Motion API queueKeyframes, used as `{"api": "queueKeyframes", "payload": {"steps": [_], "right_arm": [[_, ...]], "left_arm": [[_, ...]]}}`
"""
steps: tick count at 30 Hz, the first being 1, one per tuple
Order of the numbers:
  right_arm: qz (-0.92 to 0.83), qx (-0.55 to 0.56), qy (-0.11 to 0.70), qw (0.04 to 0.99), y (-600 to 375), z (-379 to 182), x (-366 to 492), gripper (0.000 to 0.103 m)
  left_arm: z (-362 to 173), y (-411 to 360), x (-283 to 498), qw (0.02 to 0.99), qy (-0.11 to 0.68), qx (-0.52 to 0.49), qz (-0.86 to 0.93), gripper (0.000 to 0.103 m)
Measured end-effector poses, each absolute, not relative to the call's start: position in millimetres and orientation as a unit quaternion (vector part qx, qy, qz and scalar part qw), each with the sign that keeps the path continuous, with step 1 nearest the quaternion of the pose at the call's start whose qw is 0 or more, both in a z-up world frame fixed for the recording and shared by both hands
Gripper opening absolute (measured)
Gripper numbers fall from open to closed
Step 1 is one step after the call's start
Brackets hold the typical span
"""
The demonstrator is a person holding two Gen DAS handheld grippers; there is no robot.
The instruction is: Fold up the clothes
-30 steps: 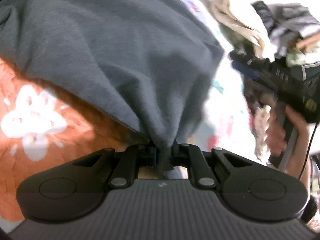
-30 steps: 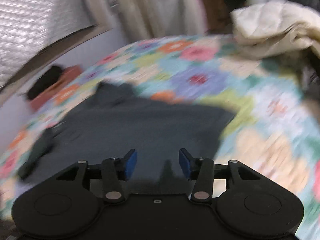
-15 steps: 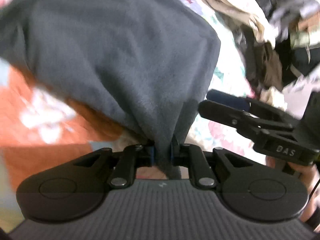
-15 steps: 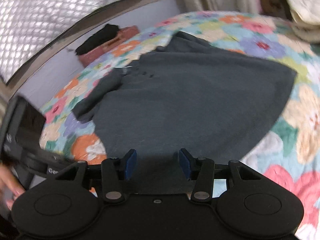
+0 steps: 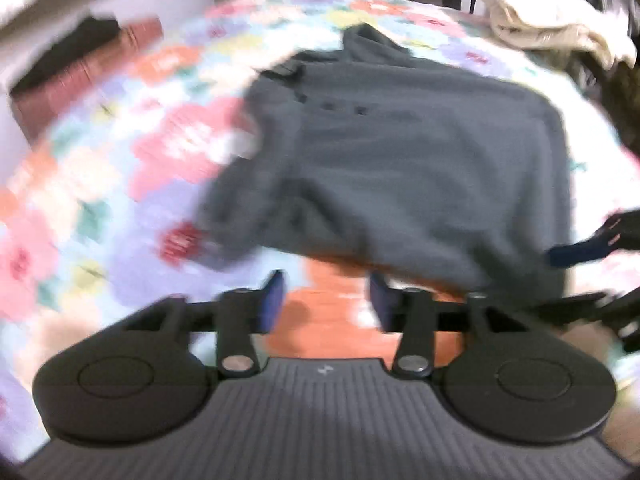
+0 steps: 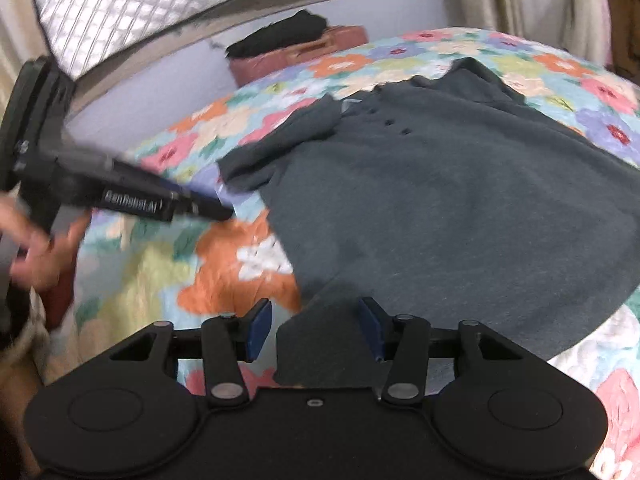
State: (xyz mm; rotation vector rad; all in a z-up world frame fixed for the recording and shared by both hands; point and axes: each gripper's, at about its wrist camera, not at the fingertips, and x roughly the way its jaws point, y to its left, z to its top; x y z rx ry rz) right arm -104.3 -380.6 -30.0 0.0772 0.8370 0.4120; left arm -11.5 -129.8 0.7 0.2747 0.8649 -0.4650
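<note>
released: my left gripper (image 5: 326,300) dropped the grey shirt (image 5: 420,168) hem, both tongs now gaping empty, right gripper (image 6: 316,328) over its near edge—refold next.

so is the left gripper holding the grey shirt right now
No, the left gripper has its jaws apart with only the flowered bedspread between them, and the grey shirt lies flat beyond.

Left wrist view motion-blurred; grey shirt (image 6: 460,200) cut off right.
</note>
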Motion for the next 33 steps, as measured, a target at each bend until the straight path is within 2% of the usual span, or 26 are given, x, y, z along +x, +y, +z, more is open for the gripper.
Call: {"api": "queueKeyframes", "payload": {"steps": [3, 6, 9, 13, 15, 17, 22, 23, 24, 26, 30, 33], "right_arm": [[0.195, -0.019, 0.406, 0.893, -368.0, -35.7, -103.2, 0.057], [0.217, -0.089, 0.417, 0.878, -358.4, -46.4, -98.4, 0.066], [0.22, -0.129, 0.425, 0.869, -358.2, -52.2, -90.5, 0.066], [0.221, -0.125, 0.395, 0.883, -362.6, -46.0, -93.4, 0.063], [0.218, -0.13, 0.38, 0.889, -363.1, -43.3, -97.5, 0.049], [0.224, -0.135, 0.377, 0.889, -365.9, -41.4, -101.3, 0.018], [0.205, -0.101, 0.374, 0.899, -378.9, -36.7, -95.6, 0.014], [0.202, -0.09, 0.374, 0.901, -381.5, -37.1, -93.6, 0.014], [0.198, -0.08, 0.373, 0.903, -384.2, -37.6, -91.7, 0.014], [0.19, -0.075, 0.366, 0.908, -387.8, -36.3, -91.7, 0.014], [0.169, -0.084, 0.335, 0.923, -393.9, -28.8, -94.8, 0.015], [0.162, -0.098, 0.313, 0.931, -399.2, -16.7, -95.4, 0.015]], "left_arm": [[-3.4, -109.0, -3.0, 0.88, 0.393, 0.153, -0.216, 0.057], [-14.8, -98.0, 17.2, 0.893, 0.364, 0.172, -0.199, 0.058], [-30.4, -96.4, 34.1, 0.893, 0.341, 0.209, -0.206, 0.058], [-42.6, -98.2, 38.0, 0.877, 0.309, 0.247, -0.272, 0.058], [-47.5, -99.3, 38.8, 0.867, 0.304, 0.254, -0.301, 0.06], [-54.6, -103.7, 38.1, 0.864, 0.296, 0.266, -0.308, 0.062], [-59.9, -119.3, 45.5, 0.856, 0.308, 0.257, -0.325, 0.06], [-58.7, -122.8, 48.2, 0.856, 0.316, 0.249, -0.324, 0.052], [-57.4, -125.7, 50.8, 0.856, 0.325, 0.244, -0.32, 0.038], [-53.7, -127.5, 54.8, 0.856, 0.342, 0.236, -0.308, 0.024], [-25.0, -112.2, 55.1, 0.868, 0.349, 0.158, -0.316, 0.012], [15.8, -90.4, 53.2, 0.88, 0.32, 0.029, -0.35, 0.012]]}}
